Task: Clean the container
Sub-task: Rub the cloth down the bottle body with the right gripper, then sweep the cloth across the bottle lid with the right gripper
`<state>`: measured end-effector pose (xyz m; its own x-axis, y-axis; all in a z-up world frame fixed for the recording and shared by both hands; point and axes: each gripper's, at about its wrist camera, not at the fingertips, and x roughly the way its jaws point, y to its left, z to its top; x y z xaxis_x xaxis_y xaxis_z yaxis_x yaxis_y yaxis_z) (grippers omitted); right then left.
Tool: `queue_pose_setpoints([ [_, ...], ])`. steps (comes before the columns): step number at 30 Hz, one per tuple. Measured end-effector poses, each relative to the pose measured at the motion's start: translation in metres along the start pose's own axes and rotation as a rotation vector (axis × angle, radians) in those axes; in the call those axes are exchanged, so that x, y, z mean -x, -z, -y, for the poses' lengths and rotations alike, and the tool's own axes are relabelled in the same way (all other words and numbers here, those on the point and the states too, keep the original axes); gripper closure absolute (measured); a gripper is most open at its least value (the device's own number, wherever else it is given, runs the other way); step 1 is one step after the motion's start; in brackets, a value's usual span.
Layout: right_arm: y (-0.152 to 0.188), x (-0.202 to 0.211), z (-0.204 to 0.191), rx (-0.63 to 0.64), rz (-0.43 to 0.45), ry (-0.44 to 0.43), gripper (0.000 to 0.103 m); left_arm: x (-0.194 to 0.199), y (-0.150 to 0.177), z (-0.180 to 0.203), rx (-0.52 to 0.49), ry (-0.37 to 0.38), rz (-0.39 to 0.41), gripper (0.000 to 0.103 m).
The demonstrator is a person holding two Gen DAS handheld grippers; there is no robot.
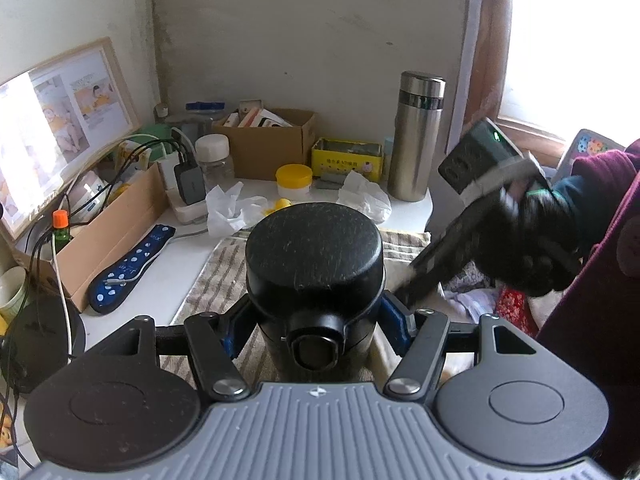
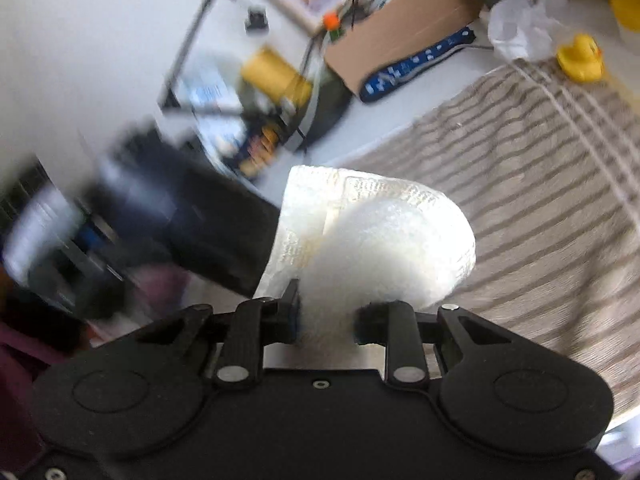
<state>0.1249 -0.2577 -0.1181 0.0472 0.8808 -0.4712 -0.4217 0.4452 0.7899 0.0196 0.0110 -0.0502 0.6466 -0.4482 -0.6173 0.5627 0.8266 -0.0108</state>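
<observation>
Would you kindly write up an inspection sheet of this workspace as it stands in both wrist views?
Surface: white tabletop with a striped beige towel spread on it.
Job's things: black lidded cylindrical container upright on the towel; folded white paper towel.
Clutter: open cardboard box, tall steel flask, yellow tin, yellow rubber duck, crumpled white tissues.
Grippers: left gripper jaws closed around the container; right gripper jaws pinch the paper towel.
Cables: black and white leads at the table's left, near a white power strip.
Surroundings: stained plaster wall, bright window, framed picture.
</observation>
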Motion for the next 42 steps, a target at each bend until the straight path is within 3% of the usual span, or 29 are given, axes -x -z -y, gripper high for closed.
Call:
queue_pose_setpoints([
  [6, -0.011, 0.019, -0.008, -0.097, 0.109, -0.202, 0.079, -0.005, -0.004, 0.002, -0.066, 0.021, -0.015, 0.039],
  [14, -0.029, 0.037, -0.015, -0.135, 0.179, -0.418, 0.079, -0.008, -0.009, 0.009, -0.232, 0.072, -0.036, 0.038],
  [32, -0.023, 0.013, 0.017, -0.271, 0.164, -0.418, 0.078, -0.015, -0.009, 0.010, -0.233, 0.061, -0.024, 0.038],
  [42, -0.013, -0.003, 0.031, -0.297, 0.145, -0.290, 0.078, -0.011, -0.007, 0.010, -0.196, 0.043, -0.019, 0.038],
])
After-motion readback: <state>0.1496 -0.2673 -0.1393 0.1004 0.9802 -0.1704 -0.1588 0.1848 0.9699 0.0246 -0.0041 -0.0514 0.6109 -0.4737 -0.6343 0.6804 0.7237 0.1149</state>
